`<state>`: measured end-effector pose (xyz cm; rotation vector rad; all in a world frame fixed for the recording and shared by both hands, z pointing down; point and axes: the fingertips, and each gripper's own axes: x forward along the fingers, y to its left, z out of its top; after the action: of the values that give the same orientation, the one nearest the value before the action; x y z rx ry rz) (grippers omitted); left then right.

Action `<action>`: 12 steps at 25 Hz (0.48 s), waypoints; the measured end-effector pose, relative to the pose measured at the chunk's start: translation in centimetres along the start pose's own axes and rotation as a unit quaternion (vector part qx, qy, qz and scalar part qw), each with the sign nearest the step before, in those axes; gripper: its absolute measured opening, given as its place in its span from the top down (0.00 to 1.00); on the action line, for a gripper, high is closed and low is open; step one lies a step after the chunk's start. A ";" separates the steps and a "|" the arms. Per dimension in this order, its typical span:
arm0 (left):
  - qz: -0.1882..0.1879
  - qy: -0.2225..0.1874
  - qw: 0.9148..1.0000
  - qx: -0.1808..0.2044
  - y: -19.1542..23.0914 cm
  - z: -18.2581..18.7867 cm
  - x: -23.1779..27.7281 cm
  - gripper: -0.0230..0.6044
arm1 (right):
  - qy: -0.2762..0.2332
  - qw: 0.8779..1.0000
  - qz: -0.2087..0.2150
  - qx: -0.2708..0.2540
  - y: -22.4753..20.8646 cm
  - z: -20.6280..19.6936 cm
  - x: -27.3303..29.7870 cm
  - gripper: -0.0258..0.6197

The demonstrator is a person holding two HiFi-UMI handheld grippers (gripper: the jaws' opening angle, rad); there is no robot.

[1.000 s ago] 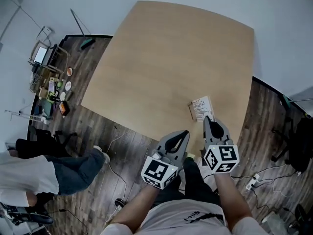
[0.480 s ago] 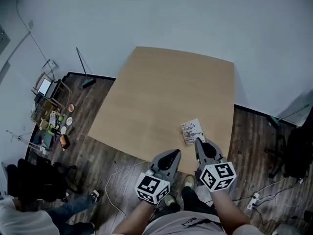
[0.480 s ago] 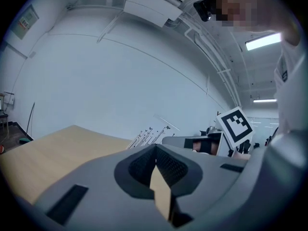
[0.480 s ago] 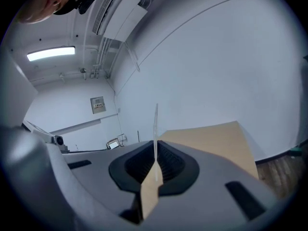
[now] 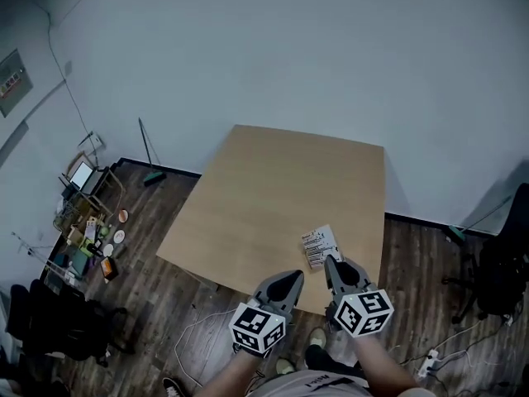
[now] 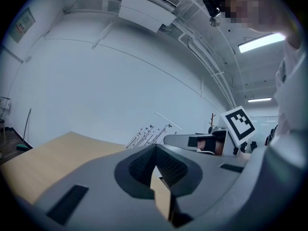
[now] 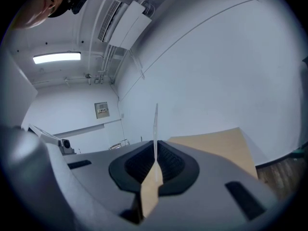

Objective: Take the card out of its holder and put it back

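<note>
In the right gripper view we see the two jaws of the right gripper (image 7: 155,152) pressed together on a thin clear sheet, the card holder (image 7: 155,121). We see it by its edge only, and it stands out straight past the jaw tips. In the left gripper view the jaws of the left gripper (image 6: 156,150) are also closed, tip against tip, and nothing is between them.

From the head view, the right gripper (image 5: 332,263) reaches over the near edge of the table (image 5: 273,180), close to the near right corner. Its tips meet the near end of the white printed card (image 5: 321,246), which is over the table just inside that edge. From this height we cannot tell if the card is fully inside the holder, or if it rests on the wood or is a little lifted.

The left gripper (image 5: 291,278) is just beside the right one, at the same near edge, and it touches neither the card nor the table. Each gripper has its marker cube toward the person.

The rest of the tabletop is bare wood. Around the table is a dark wooden floor (image 5: 190,304), with a cluttered cart (image 5: 87,222) well apart near the far left corner and a black chair (image 5: 500,275) on the right side.
</note>
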<state>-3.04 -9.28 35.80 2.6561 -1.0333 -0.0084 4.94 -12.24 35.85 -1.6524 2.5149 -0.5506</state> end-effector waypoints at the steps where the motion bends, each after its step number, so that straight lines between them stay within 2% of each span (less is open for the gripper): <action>1: -0.002 -0.002 1.000 -0.003 -0.2 0.1 -0.3 0.94 | -0.002 1.000 0.001 -0.002 0.4 0.1 -0.4 0.92; 6: -0.005 -0.022 1.000 -0.010 -1.2 0.9 -0.4 0.94 | -0.007 1.000 0.000 -0.010 0.6 0.5 -1.5 0.92; 12: 0.004 -0.015 1.000 -0.015 -0.9 -0.4 -1.9 0.94 | 0.001 1.000 -0.005 -0.008 1.6 -0.9 -2.4 0.92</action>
<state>-3.80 -7.25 35.70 2.6327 -1.0453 -0.0604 4.31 -9.25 35.81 -1.6725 2.5194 -0.5345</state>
